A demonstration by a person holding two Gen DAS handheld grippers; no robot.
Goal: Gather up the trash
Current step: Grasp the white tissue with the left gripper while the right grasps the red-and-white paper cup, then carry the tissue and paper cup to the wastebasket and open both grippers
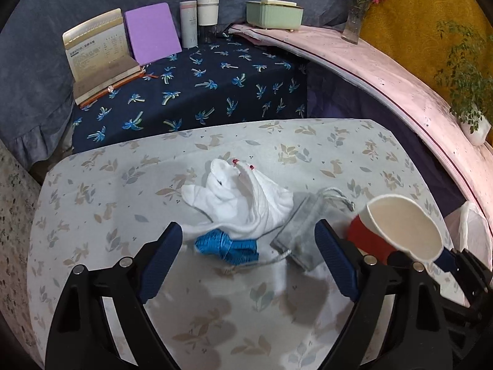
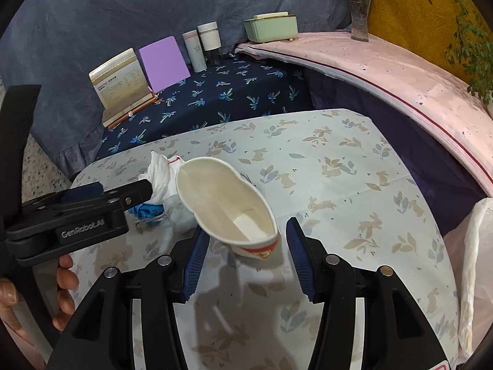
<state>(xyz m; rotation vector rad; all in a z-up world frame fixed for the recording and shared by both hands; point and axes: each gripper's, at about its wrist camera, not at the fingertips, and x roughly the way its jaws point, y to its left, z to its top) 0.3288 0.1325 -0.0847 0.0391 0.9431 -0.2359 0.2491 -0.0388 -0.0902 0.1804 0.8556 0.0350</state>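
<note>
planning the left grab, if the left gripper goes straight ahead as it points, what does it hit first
Most likely the blue tape measure, lying between the open left gripper fingers, with the white glove just behind it. Depth is uncertain.

Both wrist cameras look forward and down, close above the near edge of the tabletop, facing its far edge; the right view sits further right, and both share the paper cup, white cloth and far shelf
</note>
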